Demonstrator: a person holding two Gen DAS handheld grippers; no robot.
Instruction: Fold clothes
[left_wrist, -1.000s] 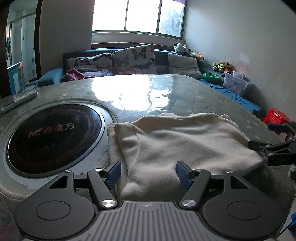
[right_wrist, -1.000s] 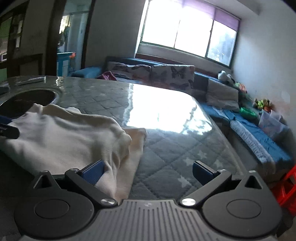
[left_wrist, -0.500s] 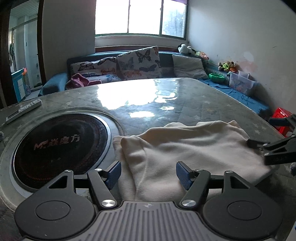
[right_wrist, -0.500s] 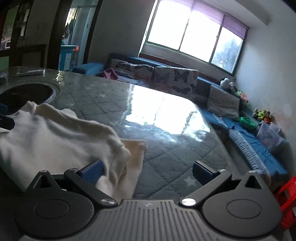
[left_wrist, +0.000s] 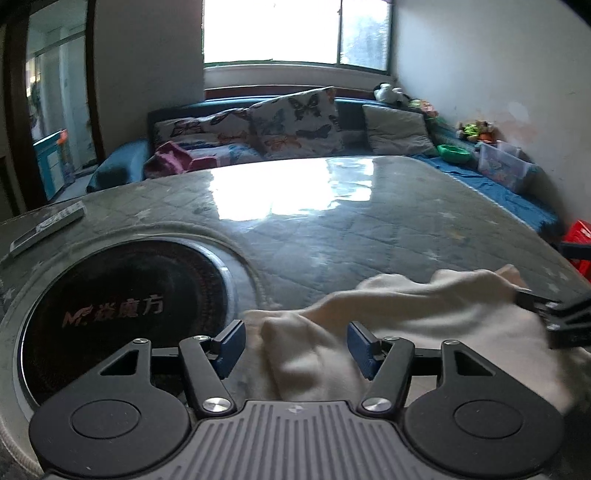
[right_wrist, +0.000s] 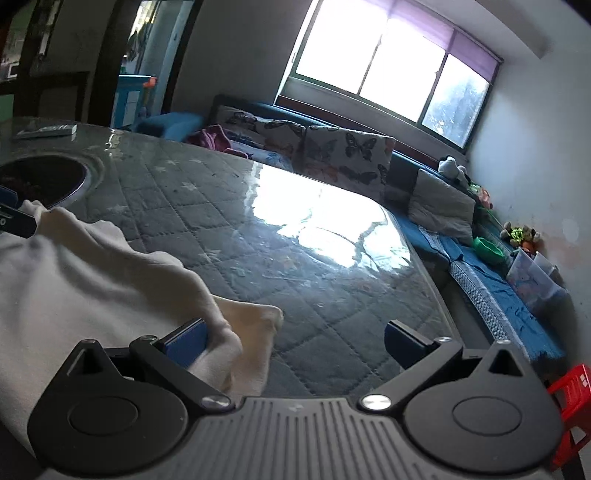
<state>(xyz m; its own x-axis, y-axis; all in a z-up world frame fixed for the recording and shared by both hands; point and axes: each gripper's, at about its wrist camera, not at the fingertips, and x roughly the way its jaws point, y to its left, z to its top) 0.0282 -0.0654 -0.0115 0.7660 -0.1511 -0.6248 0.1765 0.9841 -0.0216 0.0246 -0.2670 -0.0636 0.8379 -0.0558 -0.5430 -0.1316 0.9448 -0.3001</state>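
Cream cloth (left_wrist: 406, 325) is lying bunched at the near right of the quilted table (left_wrist: 369, 229) in the left wrist view, just beside the round black cooktop (left_wrist: 122, 310). The left gripper (left_wrist: 295, 349) is standing with its jaws apart, straddling a raised fold without pinching it. The right gripper (left_wrist: 554, 314) is entering from the right edge, touching the cloth's far corner. A remote (left_wrist: 48, 225) is resting far left.

Seen from the right wrist, the right gripper (right_wrist: 295, 339) is wide apart too; its left pad is pressing against the cloth (right_wrist: 92, 280) while the other is hanging over bare table (right_wrist: 295, 240). Risk, as I judge it: closing here could catch only one layer, or the glossy cover could be letting the fold slide loose. A sofa (right_wrist: 332, 155) with butterfly cushions is sitting under the bright window (right_wrist: 388, 62).
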